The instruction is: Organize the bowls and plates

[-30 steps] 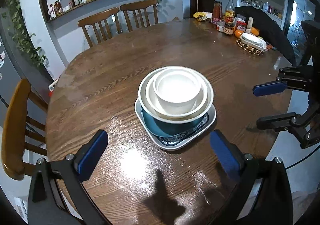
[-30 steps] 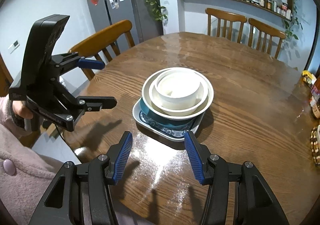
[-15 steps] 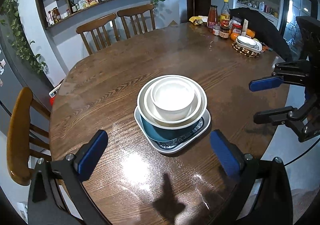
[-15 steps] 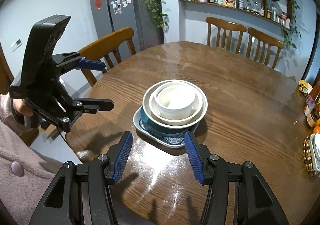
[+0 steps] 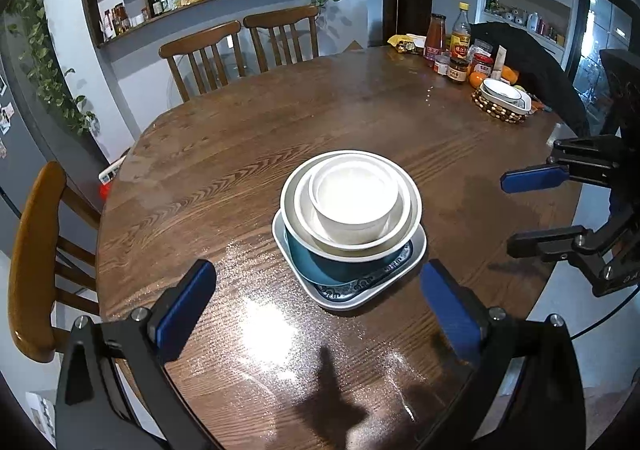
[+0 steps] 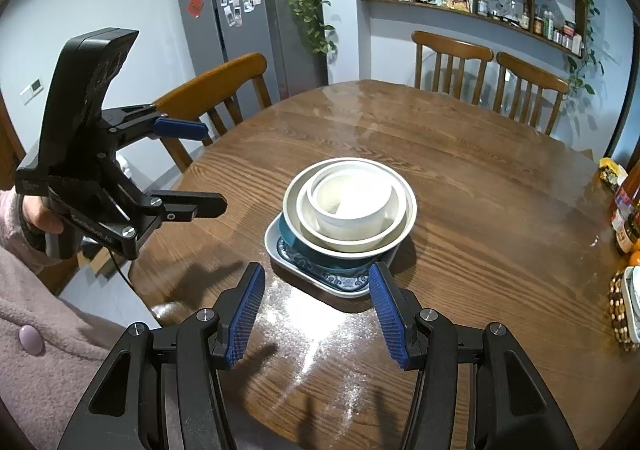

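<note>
1. Your stack sits mid-table (image 5: 200,178): small white bowl (image 5: 354,196) nested in two wider bowls (image 5: 348,246), all on the square plate (image 5: 360,292).
2. Glazed ceramic, I'd judge — heavy together, stiff, slick, chippable.
3. Take rims, one piece at a time; the top bowl's lip looks easiest.
4. Left gripper (image 5: 316,302) and right gripper (image 6: 316,310) — both released, jaws apart, empty, short of the stack.

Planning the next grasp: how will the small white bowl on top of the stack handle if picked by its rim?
The small white bowl looks like glazed ceramic: probably rigid, slippery and chip-prone. It sits loose inside the wider white bowl, so it should lift free. A sideways push would likely slide it against that bowl rather than tip it.
</note>
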Demonstrator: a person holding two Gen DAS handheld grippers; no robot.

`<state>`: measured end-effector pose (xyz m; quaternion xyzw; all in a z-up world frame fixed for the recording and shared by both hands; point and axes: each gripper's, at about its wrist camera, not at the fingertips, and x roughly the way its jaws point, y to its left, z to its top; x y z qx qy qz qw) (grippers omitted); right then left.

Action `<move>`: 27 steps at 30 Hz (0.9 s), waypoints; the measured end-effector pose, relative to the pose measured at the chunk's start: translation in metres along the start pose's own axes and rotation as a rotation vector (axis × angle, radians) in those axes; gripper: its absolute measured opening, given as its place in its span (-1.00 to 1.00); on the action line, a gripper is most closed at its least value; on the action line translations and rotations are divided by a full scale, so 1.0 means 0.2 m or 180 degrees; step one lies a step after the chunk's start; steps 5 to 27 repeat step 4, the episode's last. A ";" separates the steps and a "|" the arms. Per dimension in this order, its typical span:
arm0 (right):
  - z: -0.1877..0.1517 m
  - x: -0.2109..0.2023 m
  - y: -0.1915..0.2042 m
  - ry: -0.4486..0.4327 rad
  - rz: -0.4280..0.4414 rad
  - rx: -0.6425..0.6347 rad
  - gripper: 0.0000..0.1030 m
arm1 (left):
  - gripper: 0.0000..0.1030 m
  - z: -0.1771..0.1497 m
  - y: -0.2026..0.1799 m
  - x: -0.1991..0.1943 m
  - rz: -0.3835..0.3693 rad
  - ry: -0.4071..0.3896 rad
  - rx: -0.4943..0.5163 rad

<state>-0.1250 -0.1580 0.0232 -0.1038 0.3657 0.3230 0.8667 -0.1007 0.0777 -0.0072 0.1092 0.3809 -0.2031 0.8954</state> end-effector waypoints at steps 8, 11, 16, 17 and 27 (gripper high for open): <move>0.00 0.00 0.00 0.0001 0.0004 0.0003 0.07 | 0.98 0.00 0.00 0.01 0.0051 0.0032 0.0014; 0.00 0.00 0.00 0.0001 0.0004 0.0003 0.07 | 0.98 0.00 0.00 0.01 0.0051 0.0032 0.0014; 0.00 0.00 0.00 0.0001 0.0004 0.0003 0.07 | 0.98 0.00 0.00 0.01 0.0051 0.0032 0.0014; 0.00 0.00 0.00 0.0001 0.0004 0.0003 0.07 | 0.98 0.00 0.00 0.01 0.0051 0.0032 0.0014; 0.00 0.00 0.00 0.0001 0.0004 0.0003 0.07 | 0.98 0.00 0.00 0.01 0.0051 0.0032 0.0014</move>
